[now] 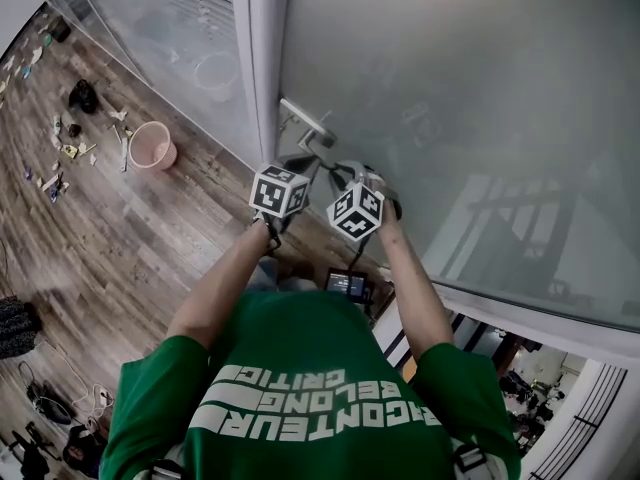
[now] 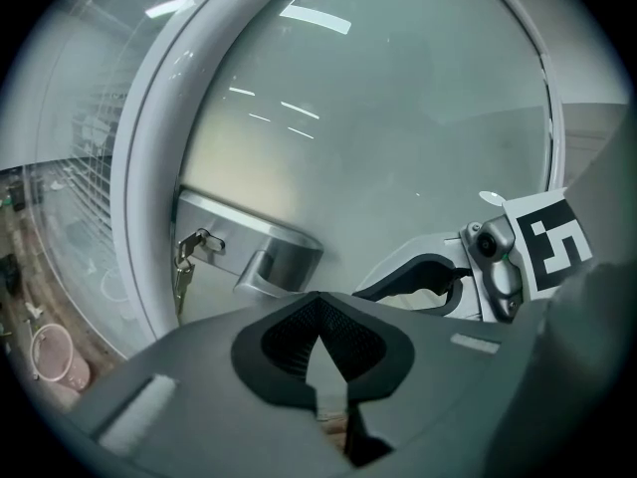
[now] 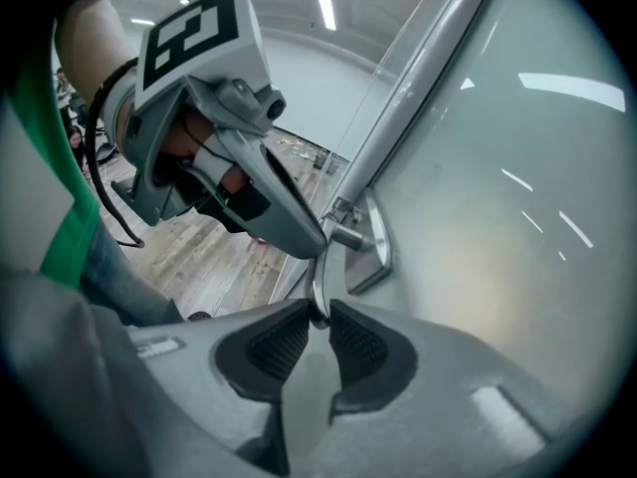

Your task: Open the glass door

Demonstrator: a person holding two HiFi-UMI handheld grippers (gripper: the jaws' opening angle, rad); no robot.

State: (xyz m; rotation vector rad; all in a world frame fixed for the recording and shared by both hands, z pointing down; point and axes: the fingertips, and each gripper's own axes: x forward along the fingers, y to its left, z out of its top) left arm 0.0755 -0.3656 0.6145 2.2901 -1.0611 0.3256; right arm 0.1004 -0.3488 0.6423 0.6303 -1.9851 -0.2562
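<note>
Glass door [image 1: 450, 88]: one, frosted, upright, straight ahead of us, right of white frame post [image 1: 262, 58]. We count one lever handle [image 3: 318, 275]; long axis runs from plate beside post toward us. Two grippers: right gripper [image 3: 317, 312] pinches lever's end; left gripper [image 2: 318, 302] pressed together, empty, near handle. One key bunch [image 2: 182, 267] hangs at plate.

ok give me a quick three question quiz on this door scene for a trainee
1. True or false: the right gripper is shut on the door handle.
2. What hangs from the handle plate? a) a padlock b) keys c) a cord
3. What colour is the bucket on the floor?

Key: 1 true; 2 b; 3 pink
</note>
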